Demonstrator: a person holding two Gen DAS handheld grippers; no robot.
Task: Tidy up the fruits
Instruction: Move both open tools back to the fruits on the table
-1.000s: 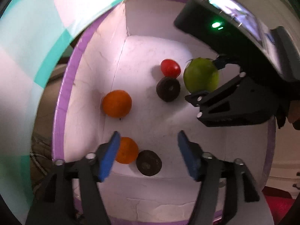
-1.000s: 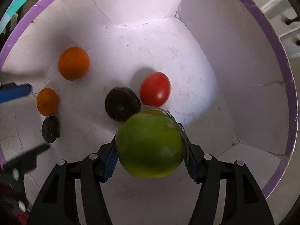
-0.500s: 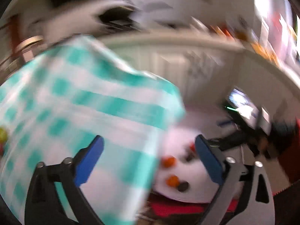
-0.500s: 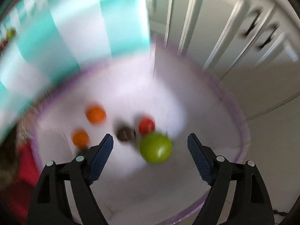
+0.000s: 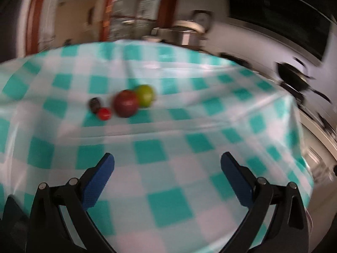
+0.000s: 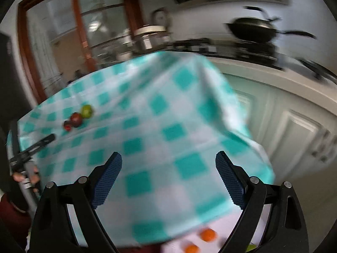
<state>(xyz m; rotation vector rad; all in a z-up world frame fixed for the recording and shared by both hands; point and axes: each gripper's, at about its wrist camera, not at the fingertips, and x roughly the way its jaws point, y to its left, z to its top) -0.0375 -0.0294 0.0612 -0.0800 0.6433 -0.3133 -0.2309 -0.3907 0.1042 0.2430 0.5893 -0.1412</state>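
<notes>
Over the checked bench [image 5: 168,139], left claw [image 5: 167,164] tilts down, fingers spread wide, nothing between them. Right claw [image 6: 168,164] likewise angled down above the bench corner, jaws just opening, empty. Fruits cluster far ahead: green apple [image 5: 145,95], red apple [image 5: 125,103], tomato [image 5: 104,113], dark fruit [image 5: 94,104], all touching. Two oranges [image 6: 208,235] lie below the bench edge. Too round and blurred to read any axis.

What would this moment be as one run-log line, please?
left claw: open, empty | right claw: open, empty | four fruits on tablecloth
</notes>
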